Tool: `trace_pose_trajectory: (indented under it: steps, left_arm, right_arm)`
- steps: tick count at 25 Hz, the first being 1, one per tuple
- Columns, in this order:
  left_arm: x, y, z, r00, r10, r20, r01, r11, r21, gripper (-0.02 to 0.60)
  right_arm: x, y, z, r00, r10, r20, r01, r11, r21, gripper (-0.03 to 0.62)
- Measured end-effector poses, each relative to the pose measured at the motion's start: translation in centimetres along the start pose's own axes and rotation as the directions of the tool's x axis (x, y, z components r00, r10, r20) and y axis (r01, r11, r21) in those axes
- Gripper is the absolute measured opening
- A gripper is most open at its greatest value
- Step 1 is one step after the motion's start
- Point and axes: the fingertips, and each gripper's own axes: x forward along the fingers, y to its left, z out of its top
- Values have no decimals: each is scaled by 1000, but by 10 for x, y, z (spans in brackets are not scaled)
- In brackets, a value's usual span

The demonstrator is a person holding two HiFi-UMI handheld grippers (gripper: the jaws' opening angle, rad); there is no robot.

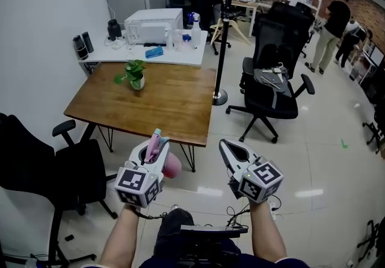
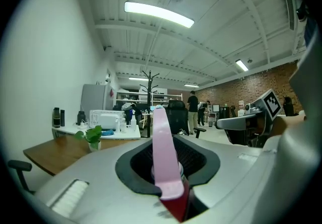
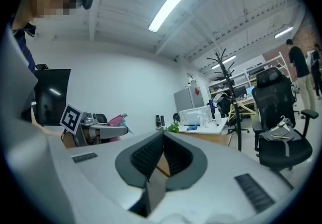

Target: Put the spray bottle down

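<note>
My left gripper (image 1: pixel 153 147) is held level over the floor in front of the wooden table (image 1: pixel 150 104), shut on a pink spray bottle (image 1: pixel 172 166). The bottle's pink head (image 2: pixel 163 157) stands up between the black pads in the left gripper view, and its round body hangs below the jaws. To its right, my right gripper (image 1: pixel 224 144) is shut, with the jaw tips (image 3: pixel 162 136) meeting and nothing between them. The right gripper view also shows the left gripper (image 3: pixel 98 130) with the bottle's pink nozzle (image 3: pixel 116 119) at its left.
A potted plant (image 1: pixel 136 74) stands on the wooden table. Behind it a white table (image 1: pixel 150 53) carries a printer (image 1: pixel 153 24) and bottles. A black chair (image 1: pixel 60 170) stands at left, another (image 1: pixel 271 89) at right, and a coat-stand pole (image 1: pixel 221 38) between. People stand far right.
</note>
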Motion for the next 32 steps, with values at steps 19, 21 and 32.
trace_pose_trajectory:
  steps: [19, 21, 32]
  left_arm:
    - [182, 112, 9, 997, 74, -36, -75, 997, -29, 100]
    - [189, 123, 11, 995, 93, -31, -94, 995, -35, 100]
    - [217, 158, 22, 973, 229, -18, -229, 972, -54, 100]
  right_arm:
    - [169, -155, 41, 999, 43, -4, -43, 999, -14, 0]
    - [186, -159, 44, 998, 65, -11, -65, 998, -22, 0]
    - [260, -177, 64, 973, 227, -31, -229, 971, -71, 0]
